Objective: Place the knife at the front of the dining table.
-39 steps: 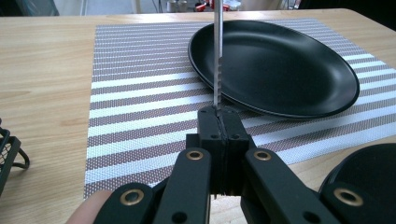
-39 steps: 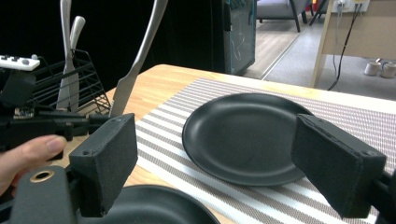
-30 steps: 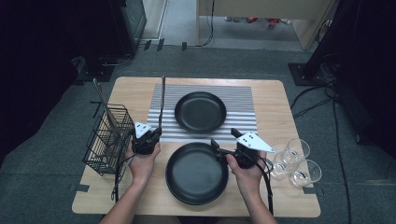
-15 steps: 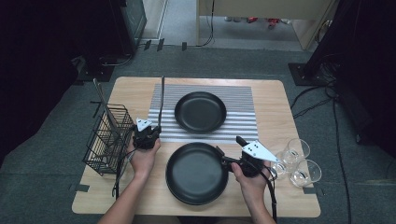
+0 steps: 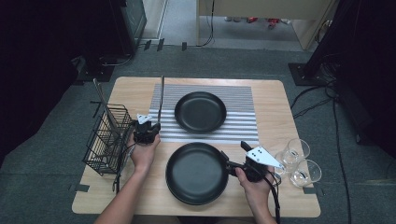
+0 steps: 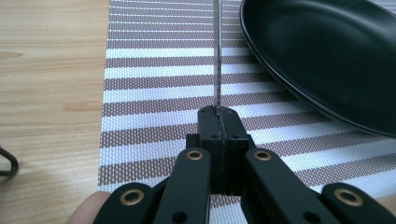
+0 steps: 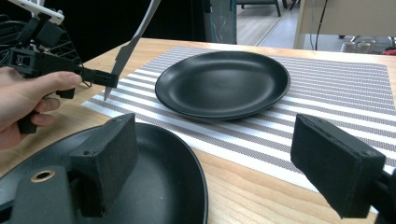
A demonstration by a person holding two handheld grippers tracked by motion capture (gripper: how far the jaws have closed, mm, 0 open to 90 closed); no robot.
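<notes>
Knife (image 5: 161, 95) blade lying along the placemat (image 5: 243, 100), pointing away, left gripper (image 5: 150, 127) clamped

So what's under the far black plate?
The far black plate sits on the striped placemat, which lies on the wooden table. Stripes show all around the rim; the mat directly beneath the plate is covered.

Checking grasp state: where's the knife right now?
High view, left of centre: the knife is clamped in the left gripper, lying over the striped mat's left edge, beside the far plate.
</notes>
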